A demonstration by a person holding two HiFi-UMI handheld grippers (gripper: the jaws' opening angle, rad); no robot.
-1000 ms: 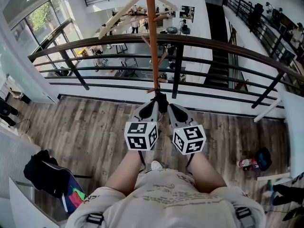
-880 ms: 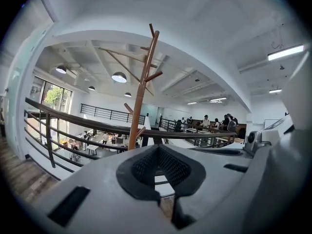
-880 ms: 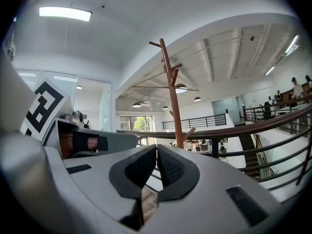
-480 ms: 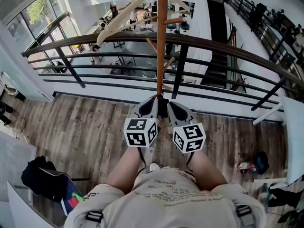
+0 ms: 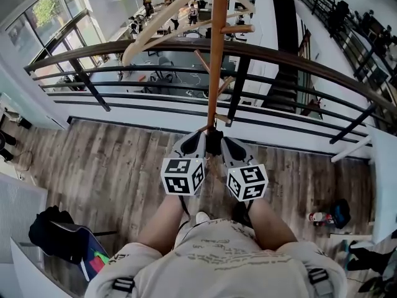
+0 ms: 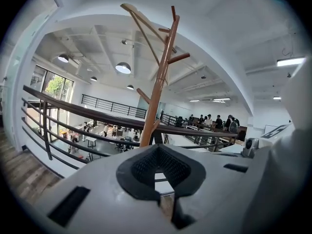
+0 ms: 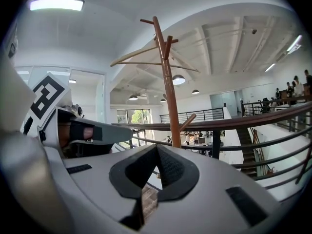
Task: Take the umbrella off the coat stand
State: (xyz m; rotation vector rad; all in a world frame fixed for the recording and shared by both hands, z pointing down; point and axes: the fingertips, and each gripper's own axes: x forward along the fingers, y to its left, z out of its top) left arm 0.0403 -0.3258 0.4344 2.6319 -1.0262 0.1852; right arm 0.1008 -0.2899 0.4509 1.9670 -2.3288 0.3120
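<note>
The step in hand looks like the approach: both tools are carried side by side towards the coat stand (image 5: 216, 42), and nothing has been taken hold of yet. The left hand-held gripper (image 5: 196, 143) has its jaws drawn together with nothing in them; its own view shows only the railing (image 5: 291, 61) and the hall beyond through the small gap the dark pads leave. The right hand-held gripper (image 5: 228, 146) is likewise closed and empty, just beside the left one and pointing the same way. From above, their tips sit at the foot of the stand's orange-brown pole, which rises on the near side of the railing from the wooden floor (image 5: 111, 166). A dark patch between the two tips may be pads or the stand's base; I cannot tell which. I cannot pick out an umbrella with any certainty. The only thing hanging from the stand is a pale slanted piece (image 5: 162, 23), long and thin, leaning off the top pegs to the left of the pole; it could equally be a wooden hanger. If that is the umbrella, it is far above the tools and well apart from both, up and ahead in each gripper view. The next move, as I judge it, calls for raising one tool to that height, opening its jaws, and closing on the shaft before lifting it clear of the peg.
</note>
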